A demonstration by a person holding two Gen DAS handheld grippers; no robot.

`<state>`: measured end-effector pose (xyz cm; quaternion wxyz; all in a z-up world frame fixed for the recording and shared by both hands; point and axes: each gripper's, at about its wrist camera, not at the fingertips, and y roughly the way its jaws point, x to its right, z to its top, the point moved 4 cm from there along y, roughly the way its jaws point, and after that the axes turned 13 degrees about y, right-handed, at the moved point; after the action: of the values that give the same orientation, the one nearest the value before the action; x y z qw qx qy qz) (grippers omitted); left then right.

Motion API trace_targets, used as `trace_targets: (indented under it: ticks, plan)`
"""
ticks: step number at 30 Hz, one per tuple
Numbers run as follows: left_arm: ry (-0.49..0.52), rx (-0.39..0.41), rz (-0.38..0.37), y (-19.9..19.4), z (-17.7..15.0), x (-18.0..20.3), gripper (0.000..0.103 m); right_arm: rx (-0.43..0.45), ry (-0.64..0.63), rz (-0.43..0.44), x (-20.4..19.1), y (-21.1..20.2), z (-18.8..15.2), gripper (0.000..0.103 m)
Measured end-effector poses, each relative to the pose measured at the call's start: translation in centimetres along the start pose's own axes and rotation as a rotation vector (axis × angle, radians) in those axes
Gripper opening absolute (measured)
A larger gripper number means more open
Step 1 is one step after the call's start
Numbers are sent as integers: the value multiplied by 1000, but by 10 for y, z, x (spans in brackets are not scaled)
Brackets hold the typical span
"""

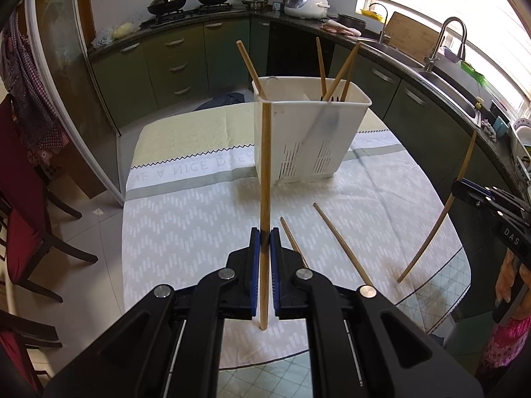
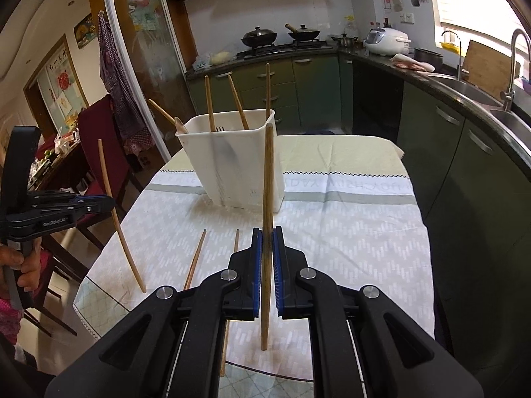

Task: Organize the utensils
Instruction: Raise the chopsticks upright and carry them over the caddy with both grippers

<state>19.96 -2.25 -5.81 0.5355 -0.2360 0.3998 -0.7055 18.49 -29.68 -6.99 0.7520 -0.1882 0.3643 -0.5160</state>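
Observation:
A white plastic utensil holder (image 1: 308, 132) stands on the table and holds several wooden chopsticks and a dark fork; it also shows in the right wrist view (image 2: 232, 165). My left gripper (image 1: 264, 232) is shut on an upright wooden chopstick (image 1: 265, 165), held above the table in front of the holder. My right gripper (image 2: 266, 232) is shut on another upright chopstick (image 2: 268, 182). Each gripper shows in the other's view, the right one (image 1: 464, 194) and the left one (image 2: 99, 204). Two loose chopsticks (image 1: 341, 245) lie on the cloth near the front edge, also in the right wrist view (image 2: 195, 258).
The table carries a pale patterned cloth (image 1: 199, 225). Red-cushioned chairs (image 1: 23, 225) stand to the left. Green kitchen cabinets (image 1: 172, 63), a stove with woks (image 1: 189, 1) and a sink counter (image 1: 441, 76) ring the far side and right.

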Motion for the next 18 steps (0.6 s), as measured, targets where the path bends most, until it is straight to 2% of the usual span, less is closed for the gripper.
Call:
trace_targets:
  ticks: [6, 18]
  plan:
    - [8, 36, 4, -13, 0, 1, 6, 11, -3, 12, -1, -8, 0, 7]
    - [15, 58, 6, -22, 0, 1, 6, 9, -19, 18, -5, -10, 0, 7]
